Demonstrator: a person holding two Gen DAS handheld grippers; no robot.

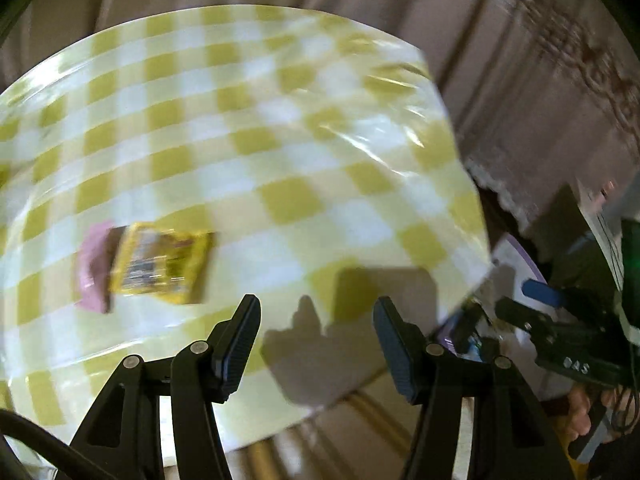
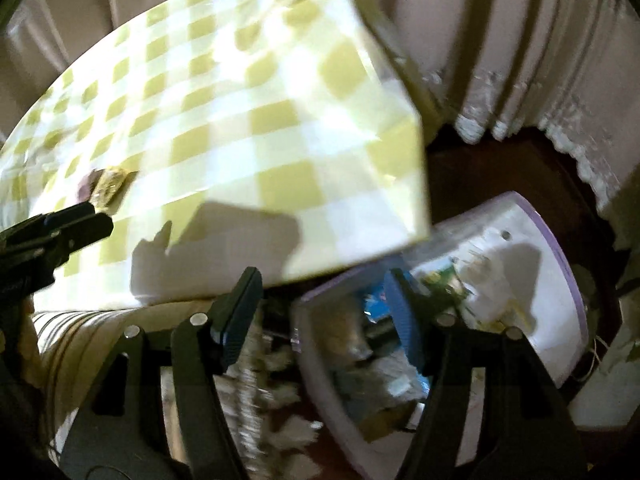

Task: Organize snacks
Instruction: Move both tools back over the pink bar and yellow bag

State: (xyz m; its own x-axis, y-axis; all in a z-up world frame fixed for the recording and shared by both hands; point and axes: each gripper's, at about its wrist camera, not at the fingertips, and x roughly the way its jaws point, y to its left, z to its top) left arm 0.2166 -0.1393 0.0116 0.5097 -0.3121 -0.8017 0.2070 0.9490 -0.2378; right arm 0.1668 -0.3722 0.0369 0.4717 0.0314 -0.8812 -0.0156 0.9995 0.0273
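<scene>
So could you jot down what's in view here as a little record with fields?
Table: yellow-and-white checked cloth
Snacks on table: yellow packet overlapping a pink packet
Container: white bin beside the table's corner, lower than its top, packets inside
Left gripper: jaws open, empty
Right gripper: jaws open, empty, near the bin
Image: motion-blurred

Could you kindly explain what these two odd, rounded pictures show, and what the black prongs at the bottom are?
The prongs are two-finger grippers that a person holds, one in each hand, each with a fisheye camera looking along its fingers. One picture is from the left gripper, the other from the right gripper. Both are open and hold nothing. The left view looks over a table with a yellow-checked cloth, where a yellow snack packet lies partly over a pink one. The right view also shows a white bin with a purple rim beside the table, lower down, with some packets inside. Both pictures are motion-blurred.
</scene>
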